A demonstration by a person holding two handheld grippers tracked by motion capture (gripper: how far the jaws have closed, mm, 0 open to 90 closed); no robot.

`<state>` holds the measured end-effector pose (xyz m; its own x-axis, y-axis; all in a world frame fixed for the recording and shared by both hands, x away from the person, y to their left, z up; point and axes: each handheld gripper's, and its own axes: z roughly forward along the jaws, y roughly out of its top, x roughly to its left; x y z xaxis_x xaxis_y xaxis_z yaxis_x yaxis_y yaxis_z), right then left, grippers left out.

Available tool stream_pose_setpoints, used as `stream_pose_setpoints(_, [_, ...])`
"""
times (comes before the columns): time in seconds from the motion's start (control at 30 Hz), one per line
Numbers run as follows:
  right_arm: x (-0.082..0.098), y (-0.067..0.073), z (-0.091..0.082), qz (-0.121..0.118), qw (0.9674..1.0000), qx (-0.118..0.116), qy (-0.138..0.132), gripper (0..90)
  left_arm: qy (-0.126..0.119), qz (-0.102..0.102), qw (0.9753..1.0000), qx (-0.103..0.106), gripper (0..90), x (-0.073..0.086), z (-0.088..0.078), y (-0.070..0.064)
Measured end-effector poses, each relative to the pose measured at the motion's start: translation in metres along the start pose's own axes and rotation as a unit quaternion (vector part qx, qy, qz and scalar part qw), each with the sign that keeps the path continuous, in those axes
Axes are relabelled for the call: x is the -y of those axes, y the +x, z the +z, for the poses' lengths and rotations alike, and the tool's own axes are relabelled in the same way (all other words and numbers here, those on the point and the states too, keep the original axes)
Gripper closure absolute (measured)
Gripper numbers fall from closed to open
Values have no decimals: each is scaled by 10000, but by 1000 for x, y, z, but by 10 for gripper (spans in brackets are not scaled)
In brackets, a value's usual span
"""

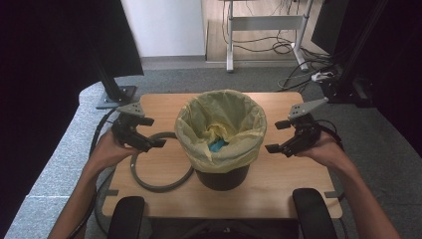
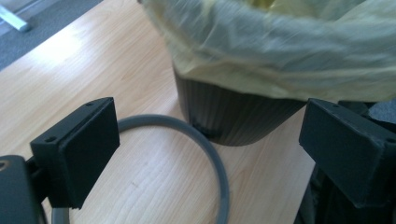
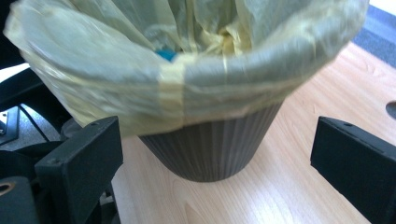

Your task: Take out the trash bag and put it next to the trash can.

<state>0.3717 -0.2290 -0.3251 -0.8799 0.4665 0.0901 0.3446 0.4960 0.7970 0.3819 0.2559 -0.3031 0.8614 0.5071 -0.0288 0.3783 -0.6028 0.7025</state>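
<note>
A dark ribbed bin [image 1: 221, 178] stands mid-table, lined with a pale yellow bag [image 1: 220, 130] folded over its rim. Something blue [image 1: 217, 146] lies inside the bag. A grey ring [image 1: 160, 162] lies flat on the table, touching the bin's left side. My left gripper [image 1: 149, 132] hovers open over the ring's left part, nothing between its jaws. My right gripper [image 1: 277, 136] is open just right of the bin, empty. In the left gripper view the ring [image 2: 212, 156] curves to the bin's base [image 2: 233, 116]. The right gripper view faces the bin [image 3: 210, 149] and bag [image 3: 173, 79] up close.
The wooden table [image 1: 298, 184] has bare room at the front and the right. Black armrests [image 1: 313, 211] sit at its near edge. A stand base [image 1: 117, 97] sits at the back left, a desk frame [image 1: 263, 30] and cables [image 1: 308, 74] on the floor behind.
</note>
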Motion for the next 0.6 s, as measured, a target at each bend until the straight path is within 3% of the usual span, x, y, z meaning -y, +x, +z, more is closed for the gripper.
stream_pose_setpoints(0.1, [-9, 5, -5, -86, 9999, -42, -56, 27, -38, 138, 9999, 81, 51, -10, -3, -7])
stream_pose_setpoints(0.2, [-17, 10, -9, -162, 9998, -53, -76, 37, -161, 210, 9990, 352, 54, -19, -6, -13])
stream_pose_setpoints(0.33, [-27, 18, -12, -241, 9995, -184, -67, 48, -208, 369, 9979, 488, 57, -30, -8, -22])
stream_pose_setpoints(0.5, [-39, 25, -9, -362, 9988, -328, -35, 59, -172, 585, 9964, 589, 59, -44, -5, -32])
stream_pose_setpoints(0.6, [-46, 31, -3, -482, 9980, -398, 13, 68, -161, 756, 9942, 743, 60, -51, -1, -40])
